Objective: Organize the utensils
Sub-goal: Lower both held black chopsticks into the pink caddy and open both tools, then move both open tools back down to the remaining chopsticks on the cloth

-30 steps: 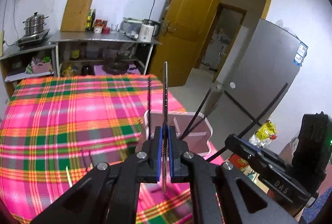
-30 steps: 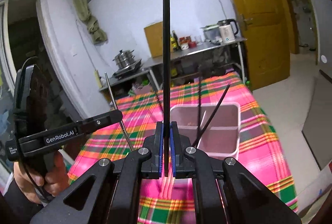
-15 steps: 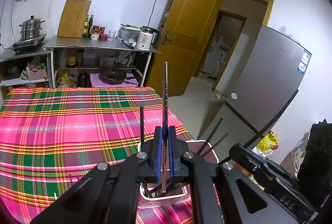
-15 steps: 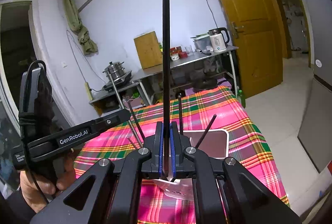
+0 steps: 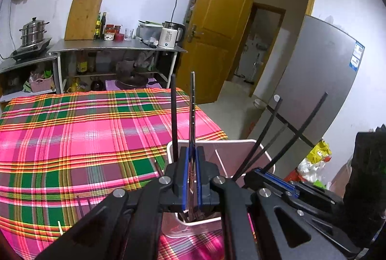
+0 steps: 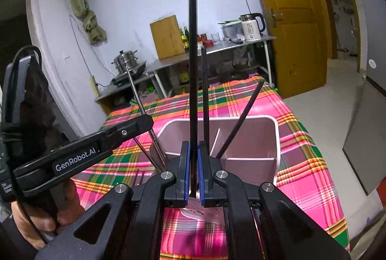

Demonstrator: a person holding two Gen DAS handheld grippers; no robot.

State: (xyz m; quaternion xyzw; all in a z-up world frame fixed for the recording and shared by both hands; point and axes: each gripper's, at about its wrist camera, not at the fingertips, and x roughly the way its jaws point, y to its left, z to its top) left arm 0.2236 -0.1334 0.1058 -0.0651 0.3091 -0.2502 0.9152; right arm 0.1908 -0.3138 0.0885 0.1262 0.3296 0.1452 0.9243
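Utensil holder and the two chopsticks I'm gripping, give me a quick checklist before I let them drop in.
1. Left claw shut on metal chopstick: ok.
2. Right claw shut on black chopstick: ok.
3. Both sticks upright: ok.
4. White utensil holder standing upright on the plaid tablecloth: ok.
5. Lower tips past the holder's rim: cannot tell, claws hide them.
6. Chopsticks already in holder clear of the drop path: cannot tell.

Pink-green plaid tablecloth (image 5: 79, 130), black chopstick (image 6: 193, 72)
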